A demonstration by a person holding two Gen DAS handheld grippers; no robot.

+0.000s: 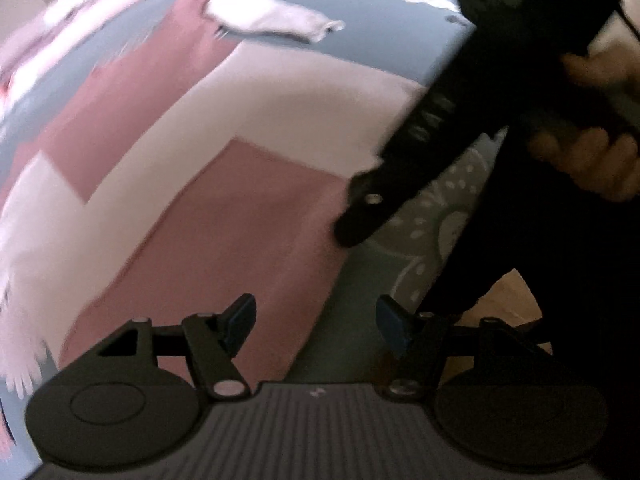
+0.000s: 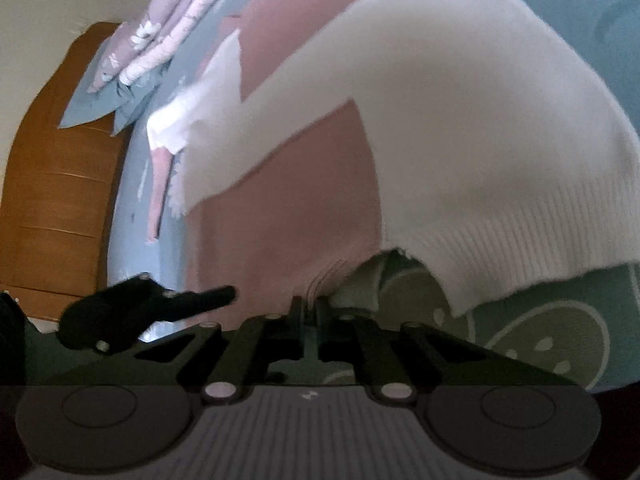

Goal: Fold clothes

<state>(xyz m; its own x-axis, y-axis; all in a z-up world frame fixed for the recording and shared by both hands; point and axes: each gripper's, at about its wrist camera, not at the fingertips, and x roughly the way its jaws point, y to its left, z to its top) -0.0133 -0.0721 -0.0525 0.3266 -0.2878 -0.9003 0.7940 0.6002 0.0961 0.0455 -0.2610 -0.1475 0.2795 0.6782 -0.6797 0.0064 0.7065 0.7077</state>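
The right gripper (image 2: 310, 306) pinches the pink-and-white sweater (image 2: 440, 140) hem at twelve o'clock, while the left gripper (image 1: 316, 320), jaws apart and empty, hovers over the hem near ten o'clock.

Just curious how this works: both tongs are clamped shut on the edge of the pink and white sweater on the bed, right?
Not quite. Only the right tongs are shut on the sweater, pinching its pink hem, as the right wrist view shows. The left tongs stand open with nothing between them, as the left wrist view shows. The sweater does lie on the bed.
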